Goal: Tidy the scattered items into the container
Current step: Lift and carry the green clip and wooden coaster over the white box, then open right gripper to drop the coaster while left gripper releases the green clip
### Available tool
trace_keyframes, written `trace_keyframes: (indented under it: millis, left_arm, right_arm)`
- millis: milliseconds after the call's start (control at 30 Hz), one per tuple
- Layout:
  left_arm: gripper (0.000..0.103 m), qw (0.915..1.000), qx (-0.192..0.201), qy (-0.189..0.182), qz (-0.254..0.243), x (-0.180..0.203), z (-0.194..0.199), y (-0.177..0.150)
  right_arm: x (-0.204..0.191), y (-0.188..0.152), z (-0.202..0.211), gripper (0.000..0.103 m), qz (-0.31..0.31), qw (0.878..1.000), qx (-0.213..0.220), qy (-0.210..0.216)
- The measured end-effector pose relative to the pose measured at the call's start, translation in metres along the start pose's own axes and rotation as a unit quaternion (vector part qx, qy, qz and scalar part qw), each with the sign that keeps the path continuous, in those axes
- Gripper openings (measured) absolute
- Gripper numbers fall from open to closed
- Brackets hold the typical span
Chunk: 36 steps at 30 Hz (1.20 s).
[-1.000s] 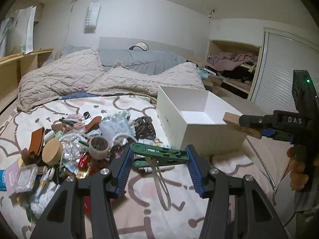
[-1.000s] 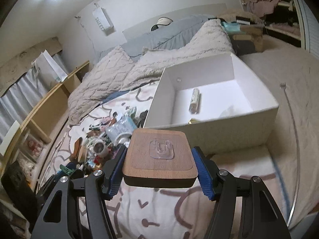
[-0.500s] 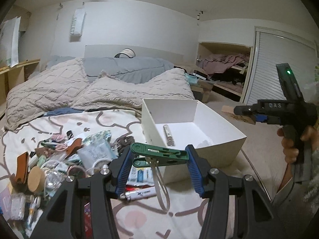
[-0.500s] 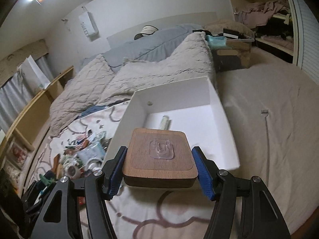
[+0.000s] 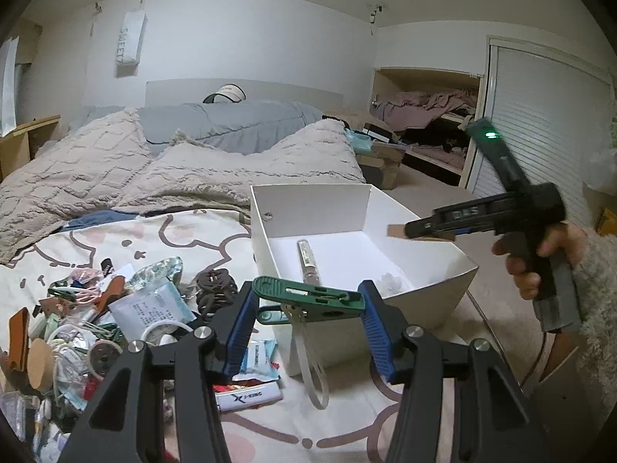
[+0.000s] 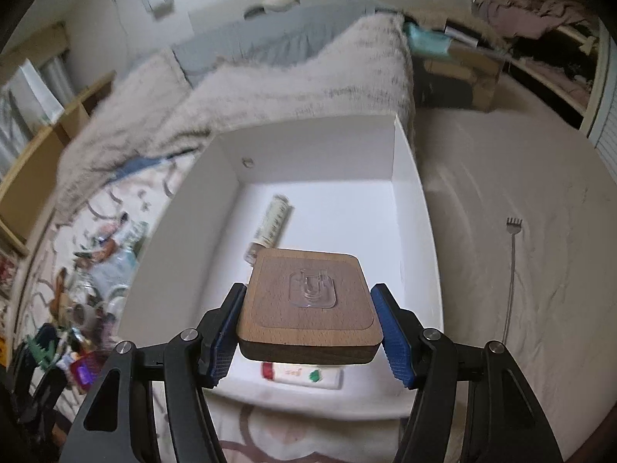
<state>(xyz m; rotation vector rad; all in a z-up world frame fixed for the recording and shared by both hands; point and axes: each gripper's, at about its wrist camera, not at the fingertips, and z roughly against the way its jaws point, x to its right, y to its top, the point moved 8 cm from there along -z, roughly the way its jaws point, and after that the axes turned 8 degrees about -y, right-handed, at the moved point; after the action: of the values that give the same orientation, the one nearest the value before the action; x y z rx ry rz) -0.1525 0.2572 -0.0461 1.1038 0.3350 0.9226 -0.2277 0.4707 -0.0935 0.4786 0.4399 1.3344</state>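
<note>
- The white box (image 6: 408, 208) sits on the patterned bedspread (image 5: 127, 239), open-topped, just right of the heap of scattered items (image 5: 96, 320) and near the bed's right edge.
- Inside it lie a slim tube (image 6: 270, 223) on the floor of the box and a white packet with red and green marks (image 6: 300, 375) against the near wall; something small and pale (image 5: 389, 281) also shows in the near corner, too small to name.
- The right gripper (image 6: 310, 328) is clamped on a square wooden block (image 6: 308, 305) with a clear adhesive hook on its face, held over the near half of the box, above the packet.
- The left gripper (image 5: 308, 305) is clamped on a green clothes peg (image 5: 308, 295) with a pale loop (image 5: 308, 362) hanging from it, held near the box's near-left corner, not yet over the opening.
- My reading: the job is at an early stage. Two or three things are in, two more are carried in the tongs, one of them about ready to drop.
- Most of the clutter is left on the bedspread: a dark hair claw (image 5: 216, 289), a paper sachet (image 5: 150, 310), a tape roll (image 5: 102, 357), a round wooden disc (image 5: 40, 362), a white tube (image 5: 246, 395) and many smaller bits.
</note>
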Motion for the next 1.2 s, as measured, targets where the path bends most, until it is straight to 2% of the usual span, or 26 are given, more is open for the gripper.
trace_keyframes:
  millis: [100,300,467,633,800,967,1033,1100,1200]
  left_arm:
    - [0.053,1.0,-0.003,-0.003,0.006,0.001,-0.009,0.0]
    - [0.053,0.9998,-0.011,-0.005,0.014,0.0,-0.028,0.0]
    - [0.053,0.9993,-0.022,-0.017,0.025,0.0,-0.046,-0.001]
    - [0.053,0.9991,-0.027,-0.024,0.025,0.0,-0.057,0.001]
    - [0.053,0.9989,-0.035,-0.023,0.02,-0.007,-0.061,0.001]
    - [0.053,0.9983,-0.041,-0.024,0.034,-0.013,-0.063,0.001]
    - [0.053,0.9982,-0.044,-0.023,0.034,-0.014,-0.063,0.001]
    - [0.053,0.9979,-0.049,-0.024,0.034,-0.015,-0.064,0.002]
    - [0.053,0.9976,-0.059,-0.022,0.029,-0.016,-0.066,0.004]
  right_arm:
    - [0.003,0.007,-0.024,0.065,0.011,0.999,-0.028,-0.018]
    - [0.001,0.027,-0.056,0.065,0.028,0.997,-0.05,-0.048]
    - [-0.009,0.034,-0.087,0.065,0.046,0.992,-0.097,-0.067]
    - [-0.019,0.027,-0.121,0.065,0.082,0.981,-0.142,-0.106]
    - [-0.026,0.019,-0.128,0.065,0.112,0.974,-0.167,-0.104]
    - [-0.028,-0.005,-0.133,0.065,0.138,0.963,-0.208,-0.1]
    - [-0.028,-0.005,-0.126,0.065,0.14,0.966,-0.196,-0.096]
    - [-0.023,0.002,-0.108,0.065,0.121,0.974,-0.163,-0.097]
    - [-0.018,0.004,-0.078,0.065,0.097,0.985,-0.128,-0.06]
